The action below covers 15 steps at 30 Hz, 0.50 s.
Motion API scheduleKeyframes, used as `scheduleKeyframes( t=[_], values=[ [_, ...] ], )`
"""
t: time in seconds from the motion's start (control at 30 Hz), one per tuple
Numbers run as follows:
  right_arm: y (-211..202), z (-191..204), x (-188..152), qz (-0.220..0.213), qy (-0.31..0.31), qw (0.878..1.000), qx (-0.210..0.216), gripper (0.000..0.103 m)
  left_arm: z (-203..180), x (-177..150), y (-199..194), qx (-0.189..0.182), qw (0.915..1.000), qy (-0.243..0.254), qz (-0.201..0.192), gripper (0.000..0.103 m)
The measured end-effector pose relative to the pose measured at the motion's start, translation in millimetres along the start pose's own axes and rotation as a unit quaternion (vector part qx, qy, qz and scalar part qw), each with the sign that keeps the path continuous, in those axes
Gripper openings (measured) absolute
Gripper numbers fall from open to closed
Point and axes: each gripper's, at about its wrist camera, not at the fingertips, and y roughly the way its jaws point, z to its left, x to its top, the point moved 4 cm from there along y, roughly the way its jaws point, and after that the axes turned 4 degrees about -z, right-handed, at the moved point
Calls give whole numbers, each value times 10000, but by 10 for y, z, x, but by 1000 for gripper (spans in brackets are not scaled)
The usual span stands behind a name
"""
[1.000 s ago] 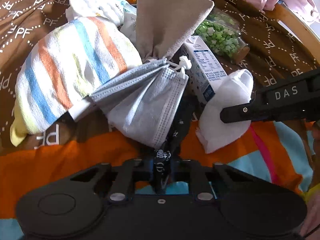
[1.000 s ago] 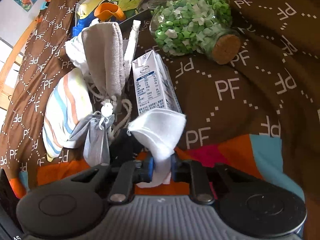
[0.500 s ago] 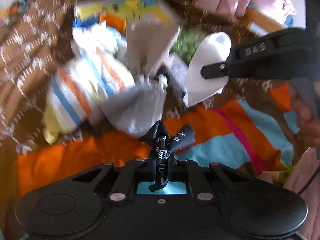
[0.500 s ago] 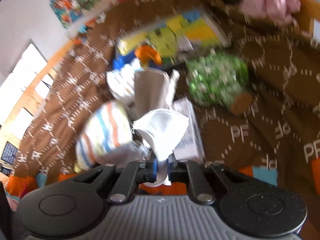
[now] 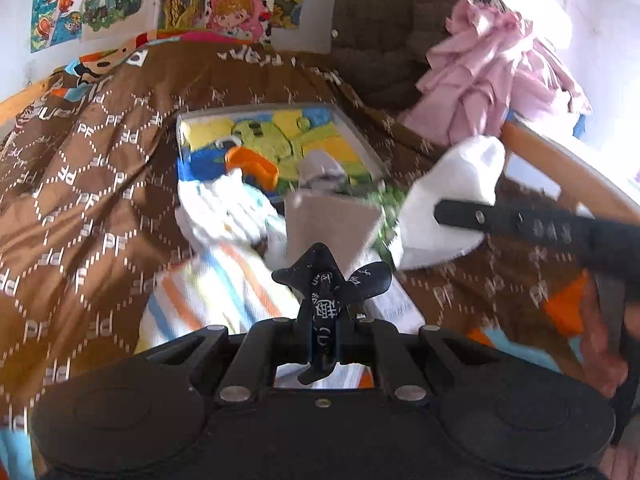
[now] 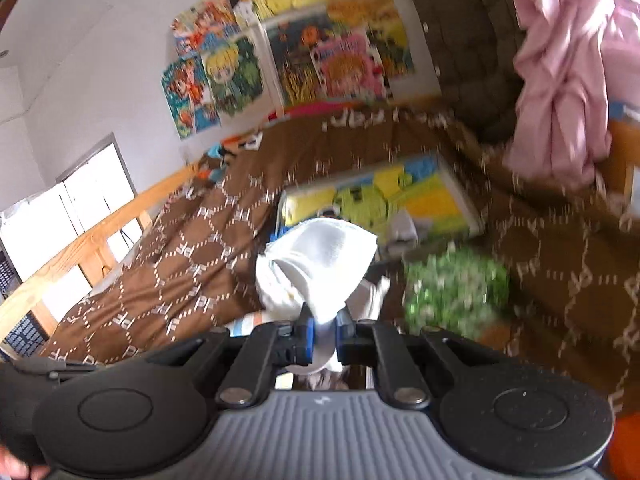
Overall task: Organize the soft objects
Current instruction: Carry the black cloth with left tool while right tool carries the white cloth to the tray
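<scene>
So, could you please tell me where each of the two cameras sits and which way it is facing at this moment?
Left wrist: sits on the left hand-held gripper, facing along the brown bedspread toward the postered wall; its fingers pinch a black cloth, and the right hand-held gripper reaches in from the right.
Right wrist: sits on the right hand-held gripper, facing the same wall; its fingers pinch a white sock.
Shared: the white sock, bedspread, cartoon book and pink garment.
</scene>
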Motion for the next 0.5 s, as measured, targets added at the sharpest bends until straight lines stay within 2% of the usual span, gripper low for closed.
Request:
scheduleKeyframes(
  t=[0.1,0.2,0.5],
  values=[
    [105,6,112,-255,-125,9995,-130,11,100,187,162,10,9997,-141,-191,10],
    [274,-69,234,-433,57,9990,-137,11,252,393,395,79,9987,-340,-367,10],
    [1274,-307,666,-687,337,9967,-256,11,938,964,1270,539,9922,-679,-898,11]
  ],
)
